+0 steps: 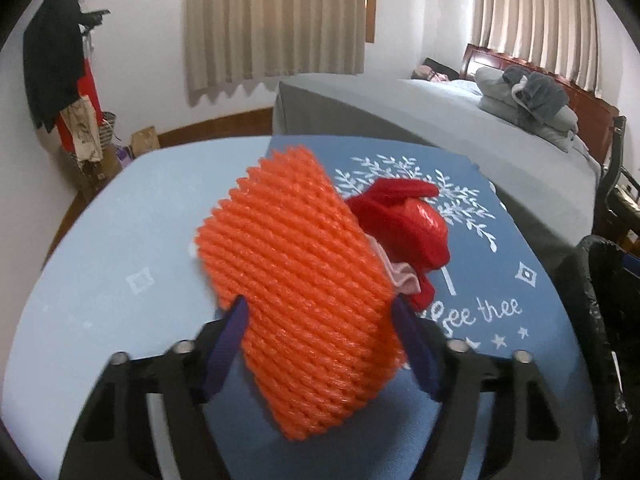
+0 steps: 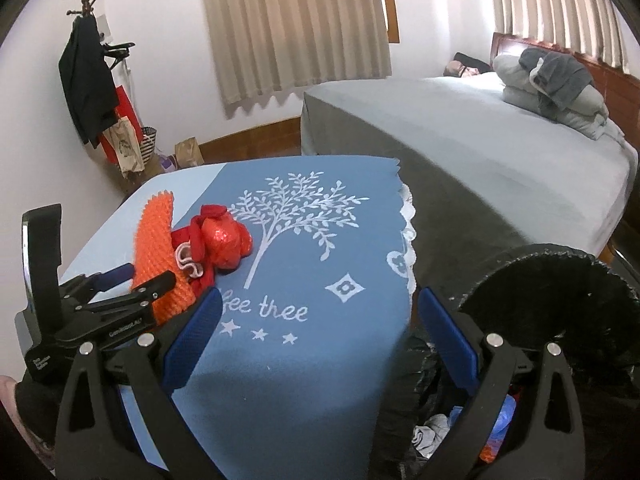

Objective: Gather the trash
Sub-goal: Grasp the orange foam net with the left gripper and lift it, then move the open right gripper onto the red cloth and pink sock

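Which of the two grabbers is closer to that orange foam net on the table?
The left. The left gripper has its fingers on either side of the orange foam net. The right gripper hangs open farther right, over the blue tablecloth edge beside the black trash bag.

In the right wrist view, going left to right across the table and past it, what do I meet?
Left gripper → orange foam net → red foil wrapper → white tree print on the blue tablecloth → lace cloth edge → black bin bag.
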